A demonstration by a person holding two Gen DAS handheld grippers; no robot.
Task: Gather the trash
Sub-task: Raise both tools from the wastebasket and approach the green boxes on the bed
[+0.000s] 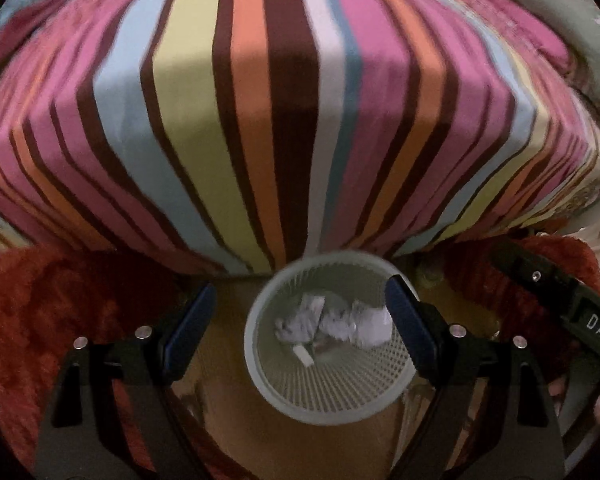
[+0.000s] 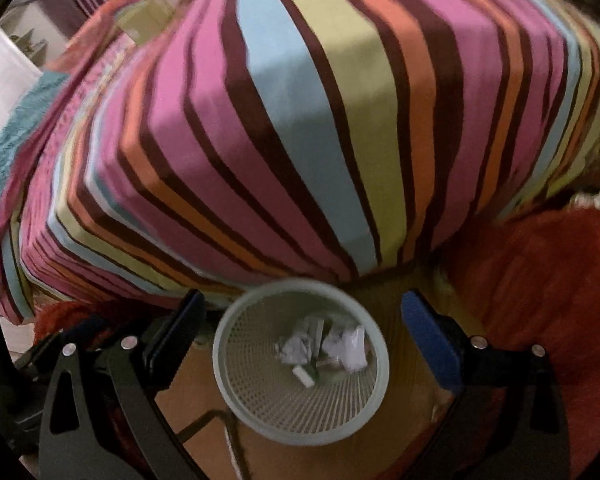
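In the left wrist view, the left gripper (image 1: 300, 316) hangs above a pale mesh wastebasket (image 1: 260, 376), its two blue-padded fingers (image 1: 190, 328) spread wide with nothing between them. The basket stands on a tan floor (image 1: 228, 432), just in front of a bed draped in a striped sheet (image 1: 260, 120) of pink, brown, orange, yellow-green and light blue. Inside the basket lie crumpled white paper (image 1: 336, 322) and a small white oblong scrap (image 1: 303, 356) at the bottom. A shaggy red rug (image 1: 40, 320) spreads on the floor to both sides of the basket. At the right edge the other black tool, the right gripper (image 1: 572, 312), reaches in; white letters on its side read "DAS", and the rest of the word is cut off by the frame edge.

In the right wrist view, the right gripper (image 2: 302, 332) also hangs over the wastebasket (image 2: 236, 384), fingers (image 2: 430, 336) held far apart and holding nothing. The crumpled paper (image 2: 340, 346) and the oblong scrap (image 2: 304, 376) sit on the mesh bottom. The striped sheet (image 2: 280, 120) fills the upper frame, the red rug (image 2: 540, 280) lies at right, and part of the left gripper (image 2: 48, 356) shows at lower left. No writing can be read in this view.
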